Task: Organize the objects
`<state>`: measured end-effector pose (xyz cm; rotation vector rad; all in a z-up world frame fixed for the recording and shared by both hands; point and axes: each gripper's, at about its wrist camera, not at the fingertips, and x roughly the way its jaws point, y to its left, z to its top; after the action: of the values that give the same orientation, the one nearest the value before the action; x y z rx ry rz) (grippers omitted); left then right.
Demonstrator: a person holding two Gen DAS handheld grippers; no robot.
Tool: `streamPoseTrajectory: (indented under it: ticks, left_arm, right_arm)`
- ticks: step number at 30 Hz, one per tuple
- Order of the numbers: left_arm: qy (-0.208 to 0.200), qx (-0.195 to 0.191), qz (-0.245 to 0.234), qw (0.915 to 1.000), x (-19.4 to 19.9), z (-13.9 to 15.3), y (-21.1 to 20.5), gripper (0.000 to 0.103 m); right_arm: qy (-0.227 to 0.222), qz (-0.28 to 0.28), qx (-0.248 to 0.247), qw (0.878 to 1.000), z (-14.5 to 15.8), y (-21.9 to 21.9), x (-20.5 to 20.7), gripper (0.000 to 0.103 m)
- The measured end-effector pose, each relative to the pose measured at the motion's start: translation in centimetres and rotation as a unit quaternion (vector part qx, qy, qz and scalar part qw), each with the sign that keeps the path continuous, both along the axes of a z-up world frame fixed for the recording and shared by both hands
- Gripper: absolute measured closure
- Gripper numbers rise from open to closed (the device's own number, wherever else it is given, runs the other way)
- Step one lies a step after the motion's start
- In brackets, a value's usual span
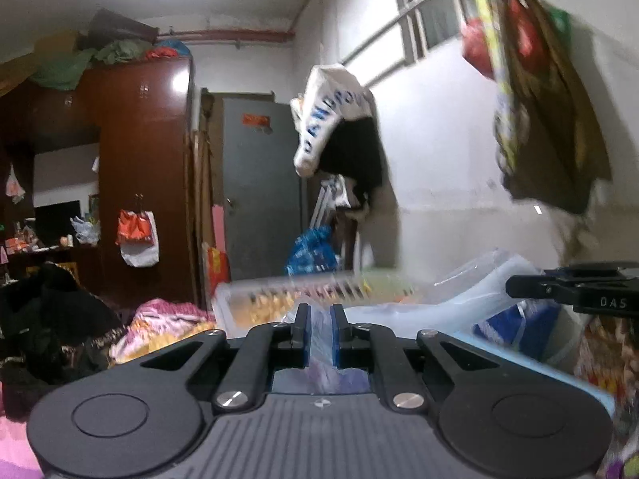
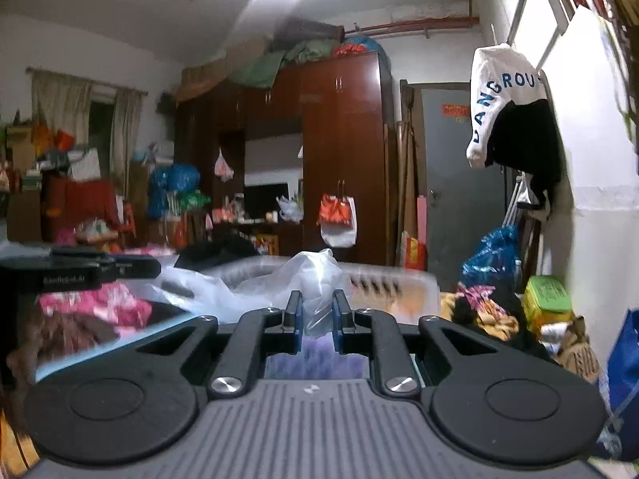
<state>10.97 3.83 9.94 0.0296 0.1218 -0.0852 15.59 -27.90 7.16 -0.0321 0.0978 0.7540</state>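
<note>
Grip: left gripper and right gripper fingers both clenched on clear plastic bag | bag spans level between hands, over bed's clutter.

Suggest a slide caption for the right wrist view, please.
Right gripper shut on a clear plastic bag, facing a brown wardrobe.

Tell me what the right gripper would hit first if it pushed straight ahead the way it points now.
The right gripper is already shut on a clear plastic bag. Straight on, it would probably meet the translucent storage bin just behind the bag; the blur leaves depth uncertain.
</note>
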Motion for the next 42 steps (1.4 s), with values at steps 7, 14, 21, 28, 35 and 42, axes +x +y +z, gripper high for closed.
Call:
streamPoseTrajectory:
  ticks: [7, 14, 21, 28, 35, 42]
  left_arm:
    - [0.015, 0.004, 0.025, 0.9996, 7.3, 3.6, 0.3, 0.091]
    - [0.053, 0.003, 0.042, 0.9977, 11.8, 2.0, 0.7, 0.089]
    - [0.048, 0.059, 0.085, 0.9935, 12.4, 0.1, 0.3, 0.005]
    - [0.053, 0.064, 0.067, 0.9943, 11.7, 0.2, -0.1, 0.004]
    - [0.062, 0.074, 0.062, 0.9934, 11.5, -0.5, -0.7, 0.004]
    - [0.058, 0.083, 0.064, 0.9928, 10.7, -0.7, -1.2, 0.004]
  right_arm:
    - [0.01, -0.025, -0.001, 1.0, 3.0, 3.0, 7.2, 0.087]
    - [0.039, -0.04, -0.024, 0.998, 0.1, 4.5, 10.8, 0.086]
    - [0.05, -0.084, -0.05, 0.994, -1.9, 4.0, 10.6, 0.0]
    - [0.051, -0.079, -0.057, 0.994, -1.1, 3.8, 10.3, 0.0]
    - [0.064, -0.063, -0.062, 0.994, -1.0, 4.2, 11.2, 0.0]
    - [0.062, -0.047, -0.056, 0.995, -0.9, 3.7, 10.4, 0.0]
